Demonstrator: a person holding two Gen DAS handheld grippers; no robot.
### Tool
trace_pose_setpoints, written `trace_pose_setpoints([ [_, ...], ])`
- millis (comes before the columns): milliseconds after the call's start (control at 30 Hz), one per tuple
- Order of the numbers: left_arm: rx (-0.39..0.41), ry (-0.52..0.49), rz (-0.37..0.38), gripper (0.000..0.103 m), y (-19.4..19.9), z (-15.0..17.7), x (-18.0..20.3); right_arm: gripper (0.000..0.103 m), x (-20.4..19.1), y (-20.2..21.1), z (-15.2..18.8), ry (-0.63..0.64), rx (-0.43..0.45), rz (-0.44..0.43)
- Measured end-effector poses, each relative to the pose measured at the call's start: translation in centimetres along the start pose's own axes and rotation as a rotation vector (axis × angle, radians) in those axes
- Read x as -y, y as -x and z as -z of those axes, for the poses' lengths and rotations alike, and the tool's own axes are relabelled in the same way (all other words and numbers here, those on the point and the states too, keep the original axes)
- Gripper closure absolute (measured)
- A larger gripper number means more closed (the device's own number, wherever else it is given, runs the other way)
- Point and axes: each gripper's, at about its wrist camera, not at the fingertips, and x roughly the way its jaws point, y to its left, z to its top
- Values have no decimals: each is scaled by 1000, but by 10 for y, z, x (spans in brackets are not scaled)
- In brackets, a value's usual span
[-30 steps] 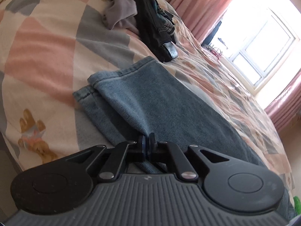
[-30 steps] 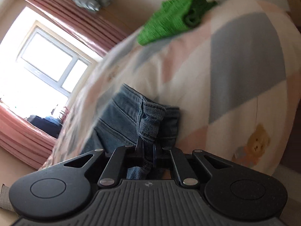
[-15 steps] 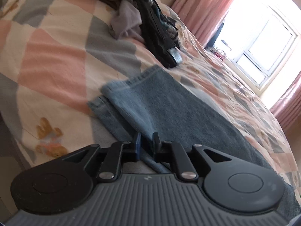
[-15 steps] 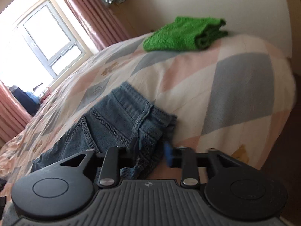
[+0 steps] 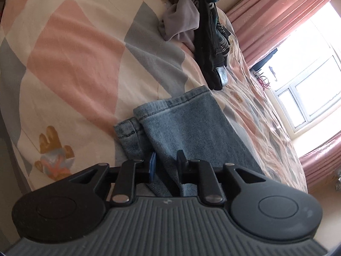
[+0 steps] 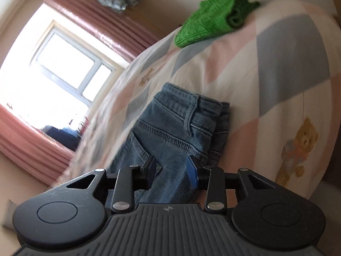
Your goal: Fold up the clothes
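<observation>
Left gripper (image 5: 165,164): jaws parted, nothing between them, poised over the hem end of the jeans (image 5: 187,132). Right gripper (image 6: 172,169): jaws parted, holding nothing, above the waistband end of the same jeans (image 6: 170,132). Blue jeans: folded lengthwise, flat on the patchwork bedspread (image 5: 74,59) near its edge. Beyond the hems: heap of dark and grey clothes (image 5: 200,21). Beyond the waistband: folded green knit garment (image 6: 215,19). Farthest: pink curtains (image 5: 277,15), bright window (image 6: 70,68).
</observation>
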Motion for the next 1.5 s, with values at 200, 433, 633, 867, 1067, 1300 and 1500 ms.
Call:
trace_pose_setpoints([
  [200,-5,-30,1,79,-3,4,4,66,15,7,-21,-86,25,-29],
  [433,-11,-30,5,77,-2,4,5,67,15,4,-26,-80,32,10],
  [633,-14,-50,3,74,-5,5,9,67,24,3,-27,-72,31,13],
  [867,-5,-81,44,102,-1,5,12,89,17,-27,-28,-32,2,71],
  [1067,67,-185,71,102,25,20,15,92,-3,-21,-38,48,43,62],
  [1300,33,-94,61,101,14,29,-5,92,6,-33,-41,8,37,91],
  [1500,73,-237,-40,90,19,32,4,79,-6,-37,-34,101,30,153],
])
